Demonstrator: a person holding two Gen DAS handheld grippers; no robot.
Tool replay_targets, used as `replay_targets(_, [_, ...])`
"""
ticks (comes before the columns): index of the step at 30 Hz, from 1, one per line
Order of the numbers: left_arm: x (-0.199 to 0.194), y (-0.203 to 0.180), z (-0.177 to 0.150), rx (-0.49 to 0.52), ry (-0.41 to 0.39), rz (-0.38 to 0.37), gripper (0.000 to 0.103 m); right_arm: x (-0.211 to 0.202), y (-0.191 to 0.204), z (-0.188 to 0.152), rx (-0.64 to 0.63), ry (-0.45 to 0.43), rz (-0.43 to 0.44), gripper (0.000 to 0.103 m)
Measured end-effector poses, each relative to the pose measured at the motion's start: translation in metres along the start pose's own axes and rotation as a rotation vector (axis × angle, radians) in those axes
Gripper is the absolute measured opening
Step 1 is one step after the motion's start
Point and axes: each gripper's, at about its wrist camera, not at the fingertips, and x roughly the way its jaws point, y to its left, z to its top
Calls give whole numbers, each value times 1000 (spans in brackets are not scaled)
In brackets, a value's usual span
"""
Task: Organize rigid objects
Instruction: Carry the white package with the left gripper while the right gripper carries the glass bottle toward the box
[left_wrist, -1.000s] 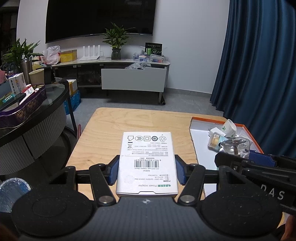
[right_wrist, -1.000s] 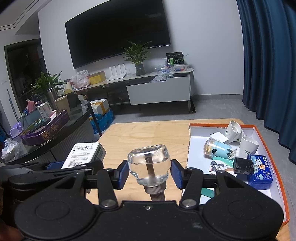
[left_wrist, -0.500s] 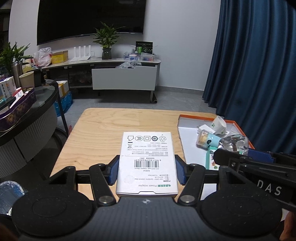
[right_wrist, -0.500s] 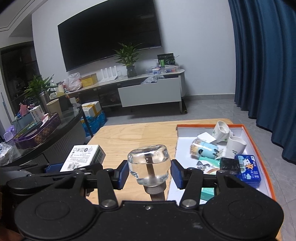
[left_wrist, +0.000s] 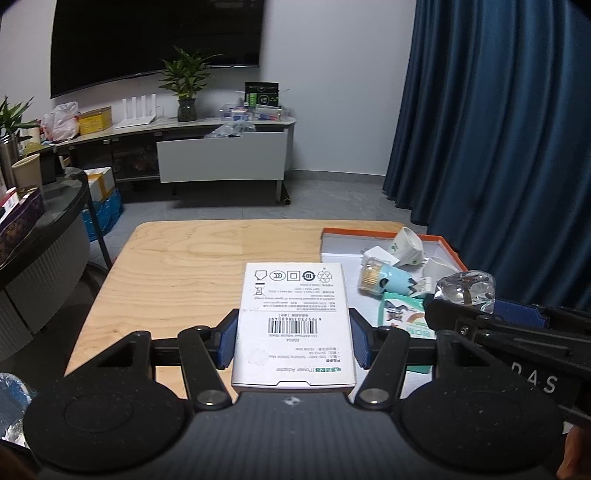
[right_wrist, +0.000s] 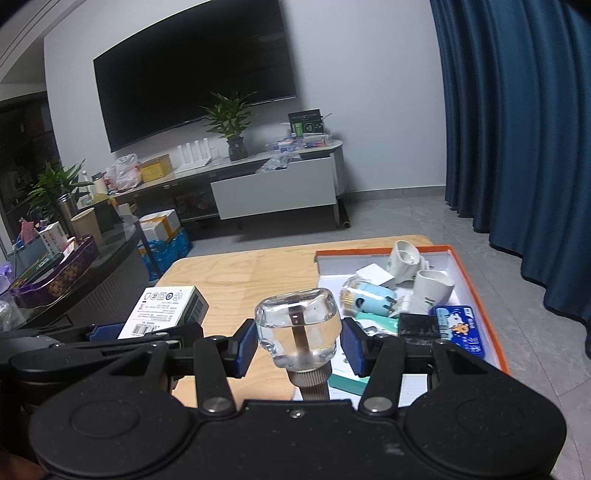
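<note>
My left gripper (left_wrist: 293, 341) is shut on a white power adapter box (left_wrist: 293, 325), barcode side up, held above the wooden table (left_wrist: 192, 280). My right gripper (right_wrist: 299, 343) is shut on a clear glass knob (right_wrist: 299, 328) with a metal threaded stem. The box also shows in the right wrist view (right_wrist: 162, 310), the knob in the left wrist view (left_wrist: 465, 291). An orange-rimmed tray (right_wrist: 476, 291) at the table's right holds white cups (right_wrist: 430, 290), a light blue canister (right_wrist: 369, 297), a blue box (right_wrist: 458, 330) and a black block (right_wrist: 417, 325).
A dark round table (left_wrist: 33, 243) with a purple tray stands at the left. A TV cabinet (left_wrist: 221, 155) and plant (left_wrist: 186, 79) stand along the far wall. Blue curtains (left_wrist: 498, 129) hang at the right.
Both grippers have swung to the right with their objects still held. The tray now sits nearer the middle of both views.
</note>
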Motion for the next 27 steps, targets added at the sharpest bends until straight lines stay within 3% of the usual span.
replay_targets(27, [22, -65, -2, 98, 52, -115, 60, -8, -85, 1, 91, -5, -132, 60])
